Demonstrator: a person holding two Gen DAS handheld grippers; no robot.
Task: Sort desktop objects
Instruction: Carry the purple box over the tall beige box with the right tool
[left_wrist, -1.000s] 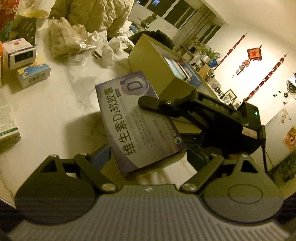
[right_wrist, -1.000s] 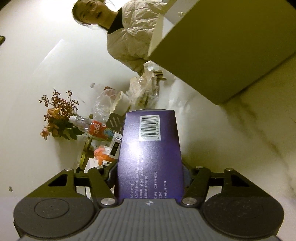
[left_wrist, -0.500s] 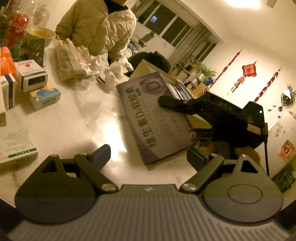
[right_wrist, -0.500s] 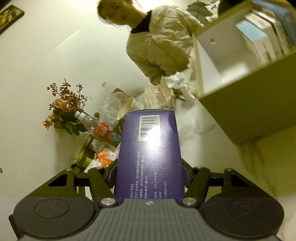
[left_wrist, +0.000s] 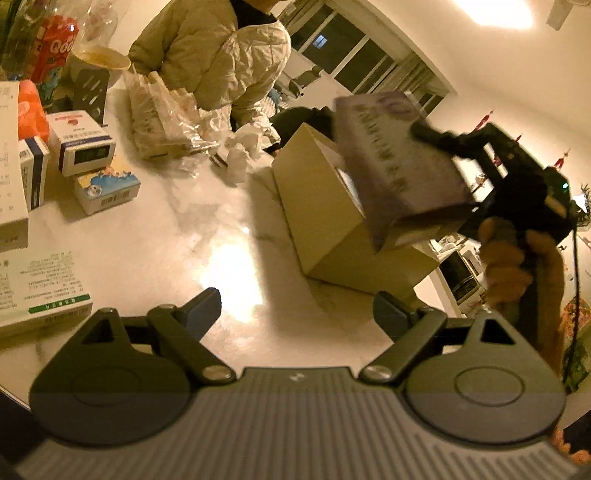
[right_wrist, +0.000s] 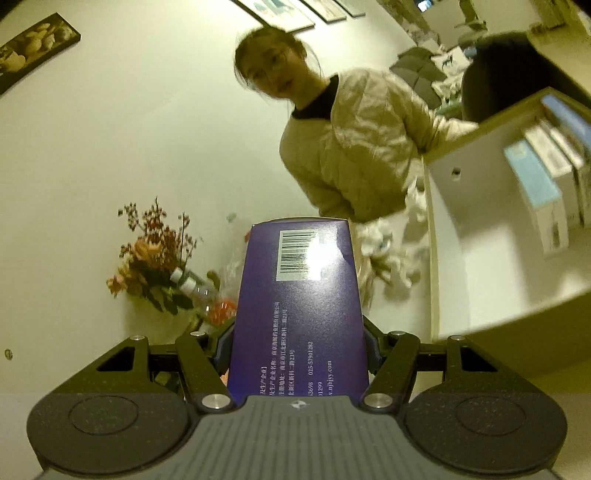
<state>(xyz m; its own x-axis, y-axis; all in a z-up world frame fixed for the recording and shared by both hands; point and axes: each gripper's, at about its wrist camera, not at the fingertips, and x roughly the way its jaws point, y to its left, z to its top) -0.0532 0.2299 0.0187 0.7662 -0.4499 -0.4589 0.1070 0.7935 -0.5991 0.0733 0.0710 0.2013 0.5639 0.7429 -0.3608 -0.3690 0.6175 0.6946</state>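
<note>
At nine o'clock loose cartons (left_wrist: 99, 186) wait on the bench (left_wrist: 207, 254); our left hand-held gripper (left_wrist: 295, 306) hangs spread and empty. At two o'clock our right hand-held gripper (right_wrist: 297, 343) pinches the purple box (right_wrist: 299, 295) above the open bin (left_wrist: 332, 221), we judge for dropping in.

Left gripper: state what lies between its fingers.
Only bare glossy white tabletop shows between the open left gripper's fingers in the left wrist view.
</note>
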